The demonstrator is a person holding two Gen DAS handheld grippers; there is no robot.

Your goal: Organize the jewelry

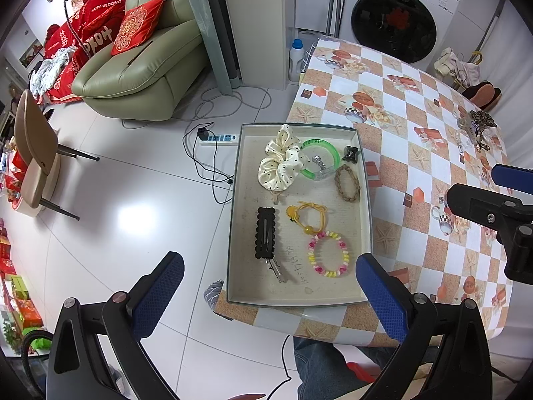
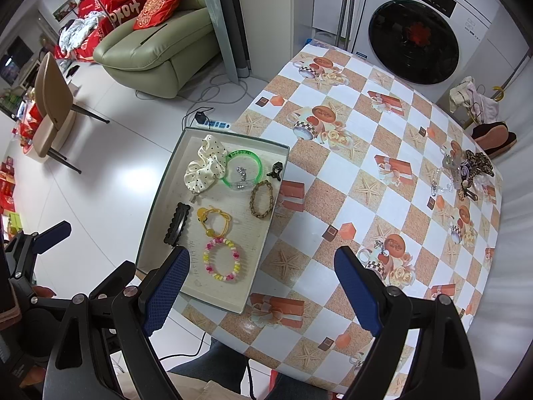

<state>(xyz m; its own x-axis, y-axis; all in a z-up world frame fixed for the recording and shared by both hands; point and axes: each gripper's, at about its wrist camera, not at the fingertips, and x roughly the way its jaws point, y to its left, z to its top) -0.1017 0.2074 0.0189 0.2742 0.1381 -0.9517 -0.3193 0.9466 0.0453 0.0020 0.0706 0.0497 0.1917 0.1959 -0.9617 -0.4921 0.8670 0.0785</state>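
A shallow cream tray [image 1: 363, 206] [image 2: 160, 200] sits at the table's left edge. It holds a dotted cream scrunchie [image 1: 283, 163] [image 2: 203, 166], a green bangle [image 1: 321, 158] [image 2: 245, 171], a small black claw clip [image 1: 351, 153] [image 2: 275, 170], a braided brown band [image 1: 347, 183] [image 2: 261, 198], a yellow hair tie [image 1: 306, 216] [image 2: 215, 221], a black hair clip [image 1: 265, 233] [image 2: 177, 223] and a pink-yellow bead bracelet [image 1: 329, 254] [image 2: 222, 260]. A pile of loose jewelry [image 1: 474, 130] [image 2: 463, 173] lies at the table's far right. My left gripper [image 1: 269, 286] is open above the tray's near end. My right gripper [image 2: 261, 283] is open and empty above the table.
The table has a checkered orange-and-white cloth [image 2: 366, 183]. A small silver piece [image 2: 381, 245] lies on it near my right gripper. Beyond stand a washing machine [image 2: 416, 33], a green sofa [image 1: 143, 66], a chair [image 1: 36, 153] and a power strip with cables [image 1: 218, 138] on the floor.
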